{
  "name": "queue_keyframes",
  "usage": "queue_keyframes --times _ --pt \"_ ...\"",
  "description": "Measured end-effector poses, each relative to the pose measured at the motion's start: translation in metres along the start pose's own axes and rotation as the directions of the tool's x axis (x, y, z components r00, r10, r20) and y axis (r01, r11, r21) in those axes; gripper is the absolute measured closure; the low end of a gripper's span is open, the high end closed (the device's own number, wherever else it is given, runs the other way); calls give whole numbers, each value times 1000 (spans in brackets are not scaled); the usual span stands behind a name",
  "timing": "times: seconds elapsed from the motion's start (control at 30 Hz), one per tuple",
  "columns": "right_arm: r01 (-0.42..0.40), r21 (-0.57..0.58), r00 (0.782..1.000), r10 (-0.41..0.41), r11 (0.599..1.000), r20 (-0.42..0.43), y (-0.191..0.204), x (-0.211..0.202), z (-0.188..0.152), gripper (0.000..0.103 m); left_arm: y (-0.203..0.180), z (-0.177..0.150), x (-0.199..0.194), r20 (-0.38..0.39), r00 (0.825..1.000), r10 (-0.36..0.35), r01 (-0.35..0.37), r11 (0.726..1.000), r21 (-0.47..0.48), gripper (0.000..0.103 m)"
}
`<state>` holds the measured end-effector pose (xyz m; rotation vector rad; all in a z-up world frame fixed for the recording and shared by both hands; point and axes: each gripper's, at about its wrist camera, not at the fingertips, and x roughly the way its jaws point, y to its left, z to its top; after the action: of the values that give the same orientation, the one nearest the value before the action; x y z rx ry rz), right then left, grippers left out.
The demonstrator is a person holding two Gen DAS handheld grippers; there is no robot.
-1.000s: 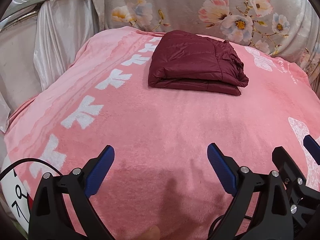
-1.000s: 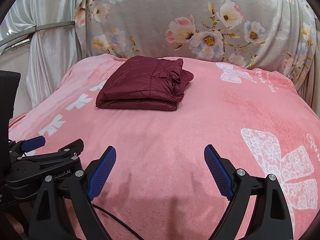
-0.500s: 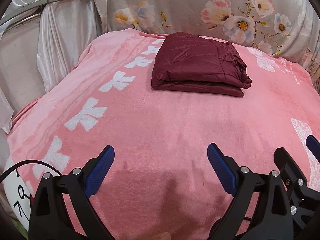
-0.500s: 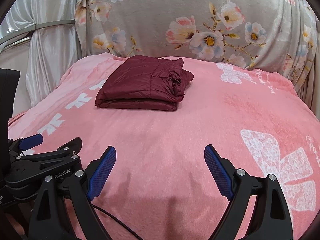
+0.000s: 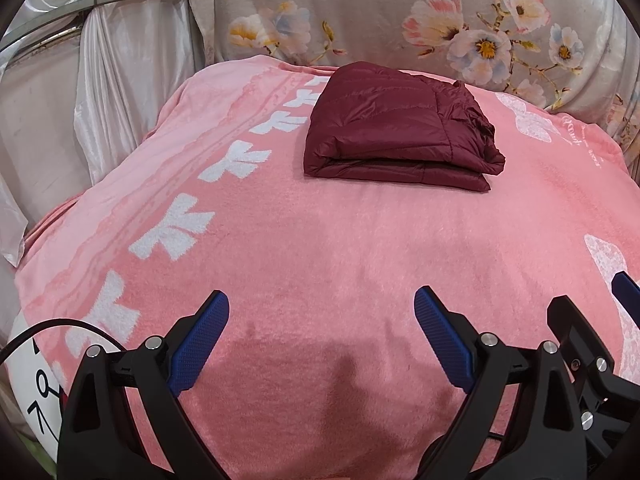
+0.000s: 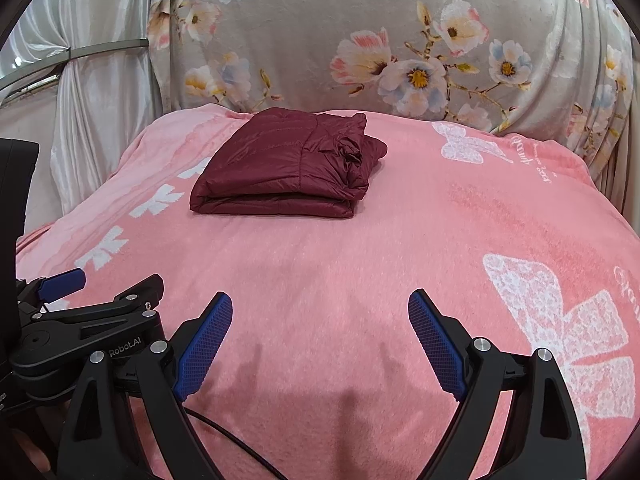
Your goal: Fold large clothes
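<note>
A dark red quilted jacket lies folded into a flat rectangle at the far side of the pink blanket; it also shows in the right wrist view. My left gripper is open and empty, low over the near part of the blanket, well short of the jacket. My right gripper is open and empty too, beside the left one. The right gripper shows at the right edge of the left wrist view, and the left gripper shows at the left of the right wrist view.
The pink blanket has white bow patterns. A grey floral cloth hangs behind it. White curtains with a metal rail hang at the left. A black cable runs under my right gripper.
Both grippers stay open. The left wrist view has shifted a little, so the jacket sits slightly more to the right and lower in it. The right wrist view is almost unchanged.
</note>
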<state>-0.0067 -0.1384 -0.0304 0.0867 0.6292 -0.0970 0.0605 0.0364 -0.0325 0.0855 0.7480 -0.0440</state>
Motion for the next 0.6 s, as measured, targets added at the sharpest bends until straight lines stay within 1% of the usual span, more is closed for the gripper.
queue_keyframes --times 0.37,0.5,0.6 --pt "6 -3 1000 -6 1000 -5 4 4 -4 16 3 -4 5 -2 1000 16 -16 1000 -3 13" --pt "4 3 1000 -4 1000 -9 4 4 -4 16 0 -3 4 -1 1000 7 -7 1000 6 17" --pt "6 3 1000 -6 1000 -7 4 4 -5 16 0 -3 3 -4 1000 3 -3 1000 1 17"
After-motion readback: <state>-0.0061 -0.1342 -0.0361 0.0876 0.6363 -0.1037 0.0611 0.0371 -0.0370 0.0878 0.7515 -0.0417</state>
